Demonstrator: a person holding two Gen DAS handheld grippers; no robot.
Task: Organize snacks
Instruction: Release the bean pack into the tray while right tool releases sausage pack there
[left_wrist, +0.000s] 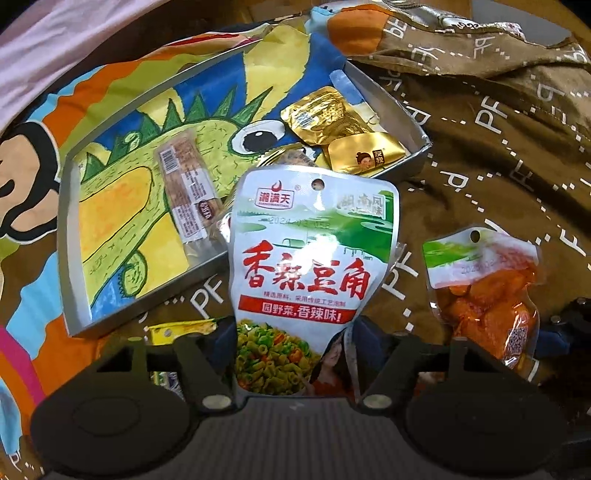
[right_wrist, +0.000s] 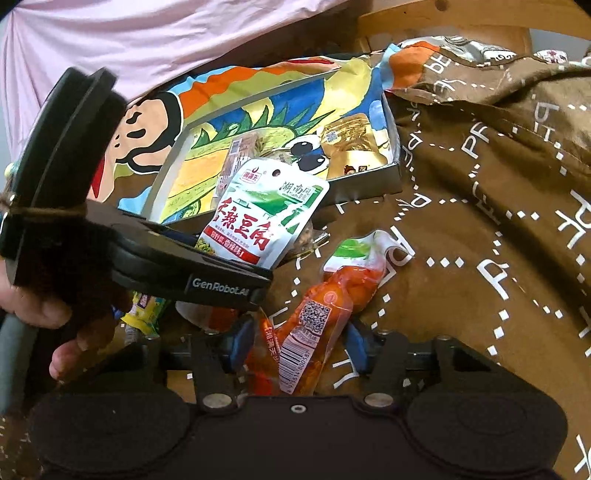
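My left gripper (left_wrist: 293, 345) is shut on a white and green bean snack pouch (left_wrist: 306, 266) and holds it up in front of the shallow box (left_wrist: 68, 221) with a dragon drawing on its floor. The pouch also shows in the right wrist view (right_wrist: 262, 218). My right gripper (right_wrist: 299, 341) is shut on an orange snack pack (right_wrist: 314, 314), which the left wrist view also shows at the right (left_wrist: 484, 295). In the box lie a long clear-wrapped bar (left_wrist: 186, 192) and two gold packets (left_wrist: 328, 118).
A brown cloth with white letters (left_wrist: 480, 166) covers the surface. A yellow-green packet (right_wrist: 142, 310) lies under the left gripper body (right_wrist: 192, 266). The person's pink shirt (right_wrist: 166, 40) is at the back. A wooden chair frame (right_wrist: 443, 26) stands behind.
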